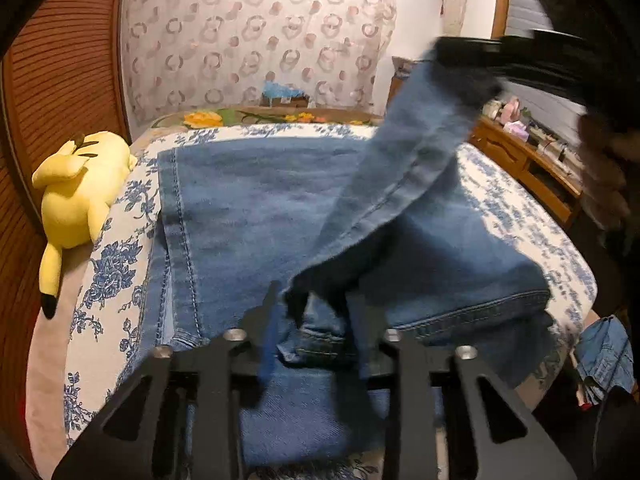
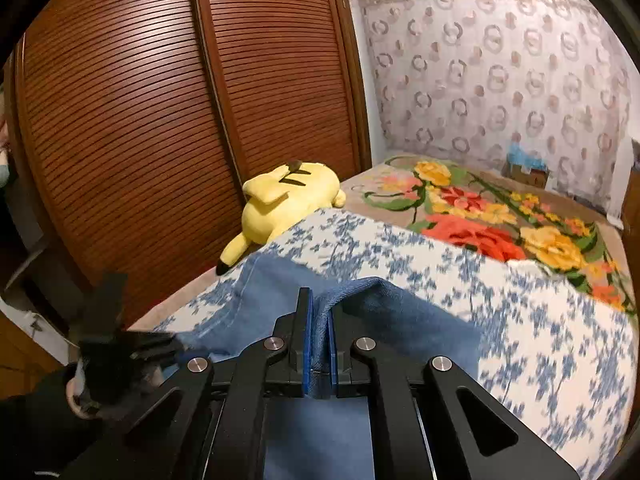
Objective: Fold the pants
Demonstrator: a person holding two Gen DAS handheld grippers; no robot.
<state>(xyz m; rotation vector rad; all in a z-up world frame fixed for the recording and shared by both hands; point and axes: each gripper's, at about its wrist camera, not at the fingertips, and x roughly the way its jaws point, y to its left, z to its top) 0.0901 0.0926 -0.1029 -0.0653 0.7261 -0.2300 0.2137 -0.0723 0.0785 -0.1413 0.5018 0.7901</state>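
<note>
Where its blue pads press together, the right hand-held gripper (image 2: 320, 340) pinches a fold of the jeans (image 2: 384, 320), raised clear of the bed (image 2: 540, 340). In the left wrist view that same strip of denim rises up to the far right, blurred. The left hand-held gripper (image 1: 316, 320) has its fingers narrowed around a bunched edge of the jeans (image 1: 260, 208) near the camera; whether the pads actually press the cloth I cannot tell. The rest of the jeans lies flat on the blue-flowered sheet (image 1: 120, 264) of the bed. A yellow plush (image 1: 80, 188) lies at the left edge, beside the slatted wooden doors (image 2: 140, 120). A patterned curtain (image 1: 260, 32) hangs behind the far end.
</note>
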